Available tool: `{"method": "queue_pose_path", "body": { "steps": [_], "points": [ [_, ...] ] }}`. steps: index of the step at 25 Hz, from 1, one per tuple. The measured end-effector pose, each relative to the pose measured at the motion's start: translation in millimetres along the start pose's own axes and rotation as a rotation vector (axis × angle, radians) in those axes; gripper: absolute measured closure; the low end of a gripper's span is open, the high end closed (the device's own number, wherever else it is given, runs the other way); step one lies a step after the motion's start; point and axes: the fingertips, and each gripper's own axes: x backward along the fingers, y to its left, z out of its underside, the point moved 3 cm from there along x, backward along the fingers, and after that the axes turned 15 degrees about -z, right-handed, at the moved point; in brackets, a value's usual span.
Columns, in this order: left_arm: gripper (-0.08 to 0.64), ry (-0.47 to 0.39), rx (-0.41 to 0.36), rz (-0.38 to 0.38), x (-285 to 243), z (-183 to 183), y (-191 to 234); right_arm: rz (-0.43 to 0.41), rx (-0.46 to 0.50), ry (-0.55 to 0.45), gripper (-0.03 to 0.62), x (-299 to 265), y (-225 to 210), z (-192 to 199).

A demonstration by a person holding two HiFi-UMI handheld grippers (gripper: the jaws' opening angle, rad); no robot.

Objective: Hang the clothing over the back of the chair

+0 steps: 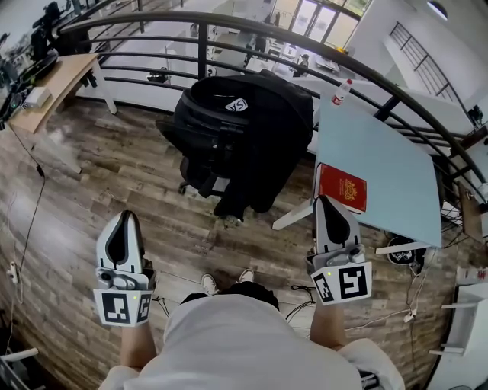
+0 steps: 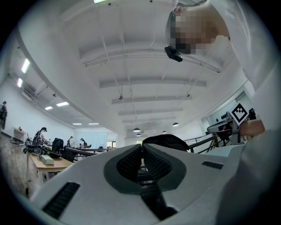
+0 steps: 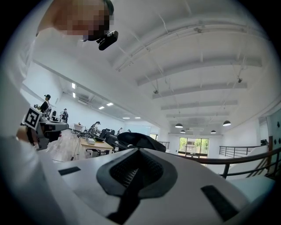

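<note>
Fingers (image 2: 130, 164) of the left gripper (image 1: 126, 221) are pressed together at their tips with nothing between them, and the ribbed dark fingers (image 3: 125, 170) of the right gripper (image 1: 326, 204) are likewise pressed together and empty. Both grippers are smooth white plastic and hang low over a brown wood-plank floor (image 1: 114, 175). On the right stands one pale blue flat surface (image 1: 389, 160), which carries one red rectangular book with a gold emblem (image 1: 341, 188) at its near corner and one small bottle with a red cap (image 1: 341, 91) at its far corner. At the far left is one light wooden desk (image 1: 57, 80). A curved dark metal railing (image 1: 229, 21) closes off the floor, with a bright open hall beyond it. The one piece of soft black clothing (image 1: 278, 126) is draped over the back of the single black wheeled office chair (image 1: 200, 133), its folds hanging down toward the floor, between the two tables and well apart from both grippers
</note>
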Motion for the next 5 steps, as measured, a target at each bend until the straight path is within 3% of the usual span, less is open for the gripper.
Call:
{"method": "queue_pose_path", "body": {
  "steps": [5],
  "points": [
    [0.526,-0.001,0.005,0.012,0.6,3.1,0.2,-0.006,0.001,0.002,0.575,-3.1,6.0,0.9]
  ]
}}
